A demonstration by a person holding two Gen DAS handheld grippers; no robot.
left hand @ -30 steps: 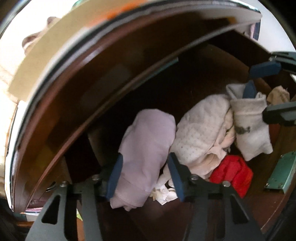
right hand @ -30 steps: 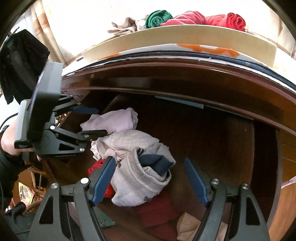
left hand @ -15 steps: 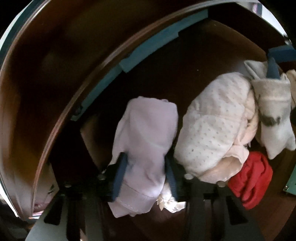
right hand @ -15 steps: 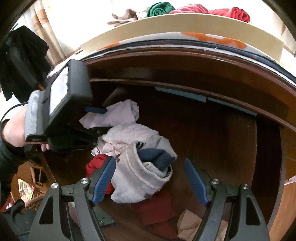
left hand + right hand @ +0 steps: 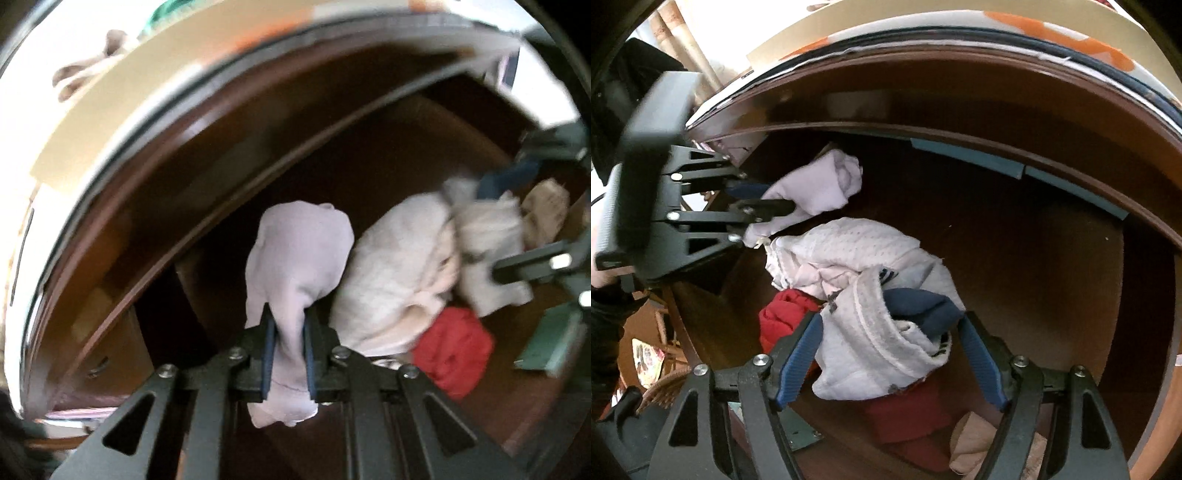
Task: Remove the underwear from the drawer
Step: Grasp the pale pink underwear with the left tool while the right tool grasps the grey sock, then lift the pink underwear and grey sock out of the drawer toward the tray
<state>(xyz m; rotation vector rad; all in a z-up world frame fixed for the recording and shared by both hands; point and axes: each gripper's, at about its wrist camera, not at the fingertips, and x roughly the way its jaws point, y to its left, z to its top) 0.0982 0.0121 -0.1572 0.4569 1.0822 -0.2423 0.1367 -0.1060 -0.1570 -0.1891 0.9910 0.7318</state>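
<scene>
Inside an open wooden drawer, the left tongs are clenched on a pale lilac pair of underwear, its cloth pinched between the two blue pads and bulging above and below them. In the right wrist view the same left tongs hold the lilac underwear at the drawer's back left, seemingly just above a heap of clothes; whether it still touches the heap cannot be told. The right tongs are spread wide around a grey sock bundle with a navy sock tucked into it, at the drawer's front. Whether the pads touch the bundle cannot be told. Behind the bundle lies a white dotted garment; a red garment sits to the left of the bundle, and a beige one lies at the drawer's front edge.
</scene>
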